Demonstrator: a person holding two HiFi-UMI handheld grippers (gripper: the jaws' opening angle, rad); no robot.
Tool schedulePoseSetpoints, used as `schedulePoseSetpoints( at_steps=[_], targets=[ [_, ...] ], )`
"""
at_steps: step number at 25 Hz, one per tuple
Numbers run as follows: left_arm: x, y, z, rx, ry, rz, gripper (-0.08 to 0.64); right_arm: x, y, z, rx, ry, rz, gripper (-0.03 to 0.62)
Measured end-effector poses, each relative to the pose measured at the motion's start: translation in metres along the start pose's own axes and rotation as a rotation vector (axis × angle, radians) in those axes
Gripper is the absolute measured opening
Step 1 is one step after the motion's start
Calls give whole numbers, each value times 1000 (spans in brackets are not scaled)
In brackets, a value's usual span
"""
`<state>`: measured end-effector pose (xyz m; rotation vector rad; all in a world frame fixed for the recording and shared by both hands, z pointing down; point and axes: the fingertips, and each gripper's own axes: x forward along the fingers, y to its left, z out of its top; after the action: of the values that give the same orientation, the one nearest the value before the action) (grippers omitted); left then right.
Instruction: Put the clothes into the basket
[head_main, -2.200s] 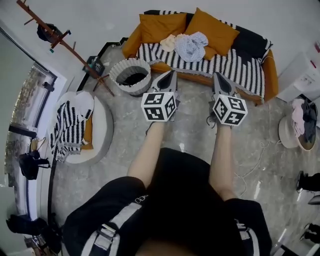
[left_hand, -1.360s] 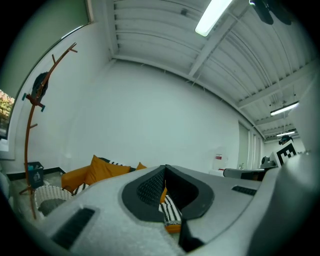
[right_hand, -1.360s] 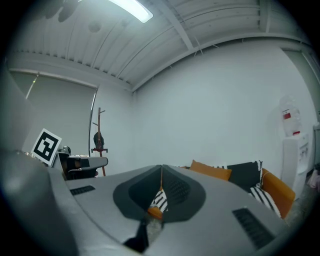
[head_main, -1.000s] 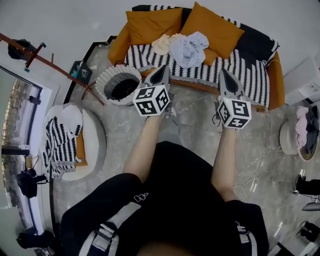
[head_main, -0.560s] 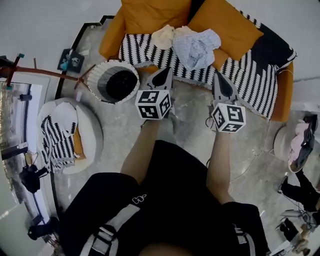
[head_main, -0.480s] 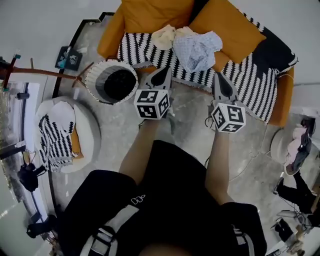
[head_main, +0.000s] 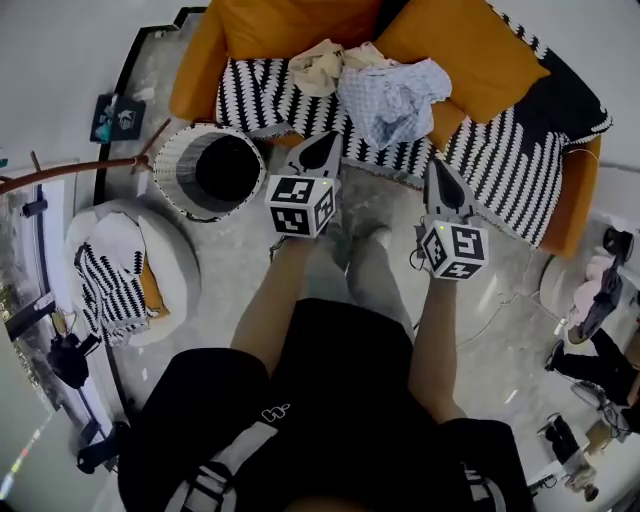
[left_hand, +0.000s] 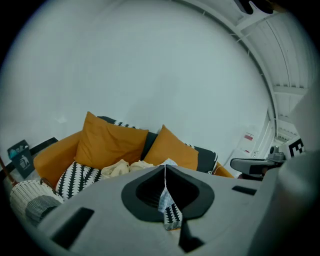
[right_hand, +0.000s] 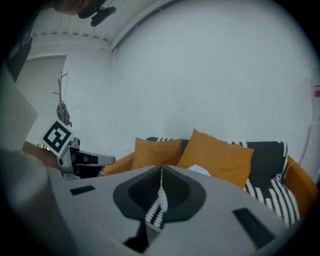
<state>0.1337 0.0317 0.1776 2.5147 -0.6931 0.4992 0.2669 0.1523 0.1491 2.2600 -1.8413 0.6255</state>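
Observation:
A pale blue garment (head_main: 393, 97) and a cream one (head_main: 318, 66) lie crumpled on the sofa's striped throw (head_main: 262, 88). The round woven basket (head_main: 208, 172) stands on the floor left of the sofa, dark inside. My left gripper (head_main: 322, 148) is shut and empty, held over the sofa's front edge just right of the basket. My right gripper (head_main: 441, 178) is shut and empty too, over the throw below the blue garment. In the left gripper view the closed jaws point at the cream garment (left_hand: 120, 167) and orange cushions (left_hand: 107, 142). The right gripper view faces the cushions (right_hand: 220, 155).
A round white pouf (head_main: 130, 270) with a striped cloth stands at the left, beside a wooden coat rack (head_main: 80, 172). The person's legs and feet (head_main: 352, 240) are between the grippers. A small stand with clothes (head_main: 600, 290) is at the right; cables lie on the marble floor.
Both grippers, still shut, have come forward and down toward the sofa with the person. The sofa, clothes and basket now sit closer and larger in the head view.

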Motion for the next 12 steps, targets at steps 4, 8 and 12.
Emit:
schedulePoseSetpoints(
  at_steps=[4, 8, 12],
  targets=[
    [49, 7, -25, 30, 67, -20, 11, 33, -27, -36, 41, 50, 1, 12],
    [97, 20, -55, 30, 121, -25, 11, 71, -53, -79, 72, 87, 3, 12],
    [149, 36, -85, 36, 147, -22, 11, 114, -72, -118, 91, 109, 18, 14]
  ],
)
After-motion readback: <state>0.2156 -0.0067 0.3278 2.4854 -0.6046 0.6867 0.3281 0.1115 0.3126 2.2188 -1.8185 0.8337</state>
